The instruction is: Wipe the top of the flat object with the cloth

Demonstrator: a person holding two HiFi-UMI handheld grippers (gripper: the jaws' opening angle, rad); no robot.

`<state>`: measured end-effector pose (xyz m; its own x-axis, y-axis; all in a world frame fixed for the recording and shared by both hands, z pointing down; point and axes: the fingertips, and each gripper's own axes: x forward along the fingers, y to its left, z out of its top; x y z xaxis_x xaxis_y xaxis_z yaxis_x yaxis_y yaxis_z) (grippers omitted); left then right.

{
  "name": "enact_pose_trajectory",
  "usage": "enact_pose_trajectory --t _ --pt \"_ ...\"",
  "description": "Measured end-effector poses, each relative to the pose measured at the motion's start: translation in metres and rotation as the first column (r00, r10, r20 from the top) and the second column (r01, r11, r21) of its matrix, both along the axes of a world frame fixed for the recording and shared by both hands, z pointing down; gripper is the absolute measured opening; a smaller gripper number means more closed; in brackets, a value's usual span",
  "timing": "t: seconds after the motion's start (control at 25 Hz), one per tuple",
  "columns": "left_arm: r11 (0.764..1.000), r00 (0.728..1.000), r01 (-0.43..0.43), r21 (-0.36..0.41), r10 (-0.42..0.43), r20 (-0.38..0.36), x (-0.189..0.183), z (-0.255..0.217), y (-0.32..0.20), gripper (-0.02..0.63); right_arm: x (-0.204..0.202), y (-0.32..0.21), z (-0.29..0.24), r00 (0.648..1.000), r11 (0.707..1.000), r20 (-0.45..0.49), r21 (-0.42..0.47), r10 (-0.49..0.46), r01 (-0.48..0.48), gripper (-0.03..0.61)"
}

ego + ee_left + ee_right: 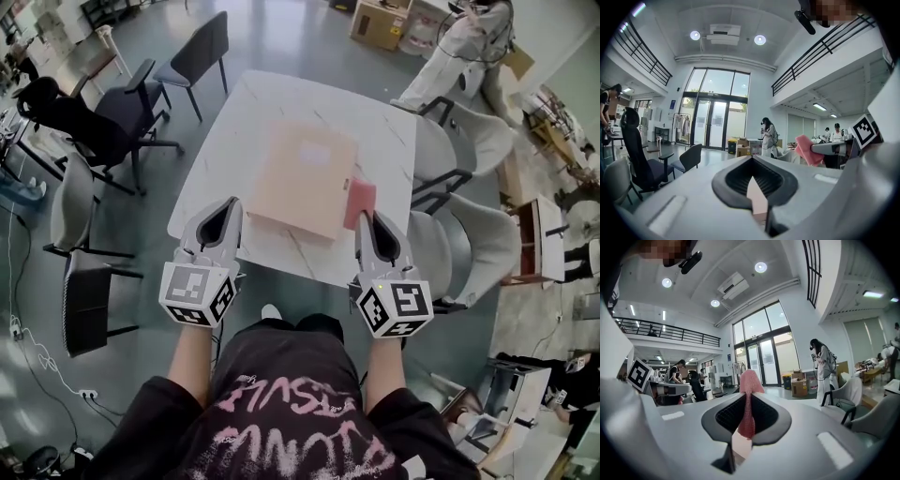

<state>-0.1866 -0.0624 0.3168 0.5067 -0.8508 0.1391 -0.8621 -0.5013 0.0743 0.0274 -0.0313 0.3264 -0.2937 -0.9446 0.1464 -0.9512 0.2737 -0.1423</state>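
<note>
A tan flat object (305,178) lies on the white marble table (211,159). My right gripper (373,228) hovers at the object's near right corner, shut on a pink cloth (359,202). In the right gripper view the cloth (749,399) stands pinched upright between the jaws of the right gripper (747,416). My left gripper (225,220) is at the object's near left corner, shut with nothing in it. In the left gripper view a tan sliver of the flat object (757,199) shows past the left gripper (757,180), and the cloth (806,149) shows off to the right.
A black office chair (103,112) and grey chairs (70,202) stand left of the table. More grey chairs (469,141) crowd its right side. A person in white (464,42) stands beyond the table near a cardboard box (380,23).
</note>
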Motion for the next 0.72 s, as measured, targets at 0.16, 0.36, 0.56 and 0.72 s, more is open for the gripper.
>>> enact_pose_trajectory --t 0.16,0.36,0.56,0.72 --pt "1.0 1.0 -0.013 0.001 0.013 -0.01 -0.003 0.0 -0.002 0.0 -0.005 0.001 -0.003 1.0 1.0 -0.001 0.01 0.007 -0.007 0.043" --pt "1.0 1.0 -0.029 0.009 0.029 -0.012 0.0 -0.006 -0.007 0.0 -0.004 0.0 -0.008 1.0 1.0 -0.004 0.011 0.026 -0.026 0.043" --pt "0.999 0.999 -0.046 0.017 0.046 -0.008 0.005 -0.01 -0.012 0.0 0.0 -0.003 -0.007 0.999 0.999 0.001 0.009 0.04 -0.04 0.043" --pt "0.999 0.999 -0.045 0.025 0.045 -0.002 0.003 -0.012 -0.015 0.0 -0.006 -0.009 -0.011 1.0 0.999 -0.002 0.019 0.03 -0.03 0.043"
